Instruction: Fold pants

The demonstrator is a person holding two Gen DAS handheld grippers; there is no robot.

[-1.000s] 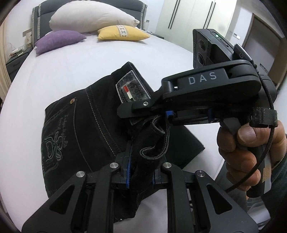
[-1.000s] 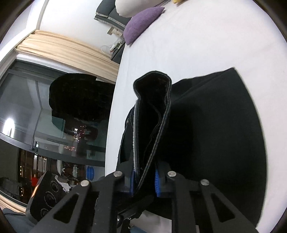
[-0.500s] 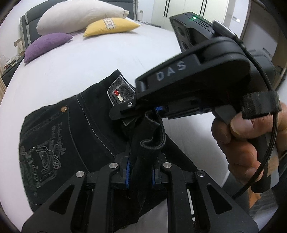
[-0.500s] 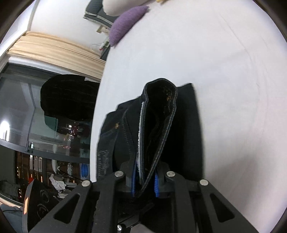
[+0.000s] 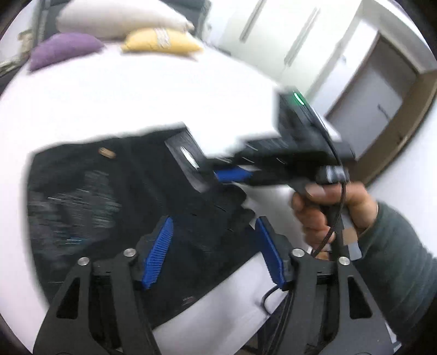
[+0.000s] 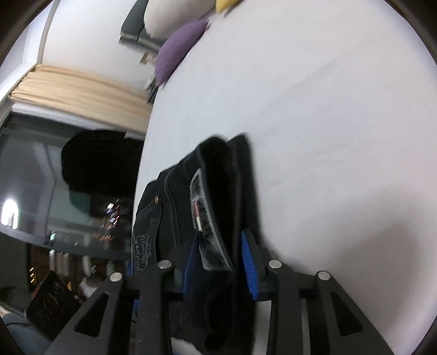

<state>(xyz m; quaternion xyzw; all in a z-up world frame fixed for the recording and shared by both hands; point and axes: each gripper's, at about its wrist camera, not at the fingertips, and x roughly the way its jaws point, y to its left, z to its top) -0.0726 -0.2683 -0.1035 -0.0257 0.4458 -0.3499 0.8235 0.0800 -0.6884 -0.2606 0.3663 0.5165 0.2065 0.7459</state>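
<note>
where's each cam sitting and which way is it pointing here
Left wrist: on the left gripper, jaws apart, facing across the bed over the black pants; it also shows the right gripper and right hand.
Right wrist: on the right gripper, jaws apart around a pants fold, facing along the bed toward the window.
Shared: pants, purple pillow.

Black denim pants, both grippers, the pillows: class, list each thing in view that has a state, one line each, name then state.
Black denim pants: folded, lying on the white bed.
Left gripper: open, over the pants.
Right gripper: open, fabric between its fingers.
Purple pillow, yellow pillow, cream pillow: resting at the bed's head.
</note>
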